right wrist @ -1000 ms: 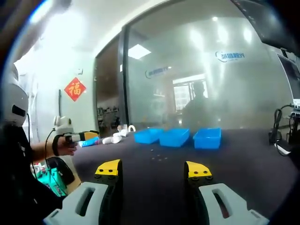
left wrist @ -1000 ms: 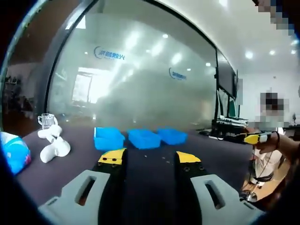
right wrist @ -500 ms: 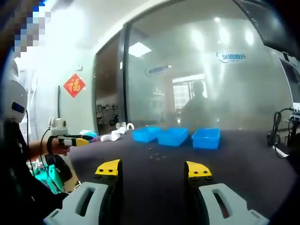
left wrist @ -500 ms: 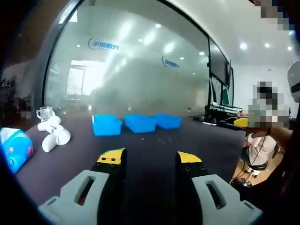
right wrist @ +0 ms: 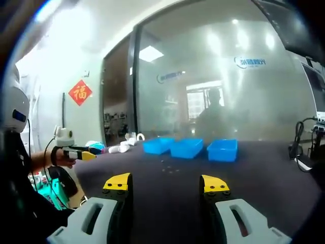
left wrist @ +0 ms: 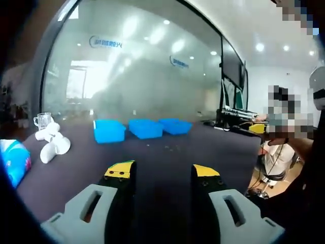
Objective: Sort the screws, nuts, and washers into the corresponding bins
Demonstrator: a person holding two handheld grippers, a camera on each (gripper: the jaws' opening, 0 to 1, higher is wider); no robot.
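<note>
Grippers hover level above the near edge of a dark table [right wrist: 264,178], both pointing across it toward the frosted glass wall [right wrist: 218,76] behind the far edge. The left gripper [left wrist: 162,175] has its yellow-tipped jaws standing wide apart with nothing between them; the right gripper [right wrist: 166,185] has its jaws equally wide and empty. In the right gripper view the left gripper shows again beyond the table's left edge, gripped in the person's hand [right wrist: 60,155] with the forearm stretched out level.

Three blue bins [right wrist: 190,148] sit in a row near the table's far edge, close together. In front of them, toward the table's middle, a scatter of small hardware pieces [right wrist: 170,166] lies loose on the surface; they are too small and blurred to tell screws from nuts or washers. Near the table's left edge stand a white figurine [left wrist: 49,144] and a glass mug [left wrist: 42,120], with a blue packet [left wrist: 11,161] cut off by the view's border.
</note>
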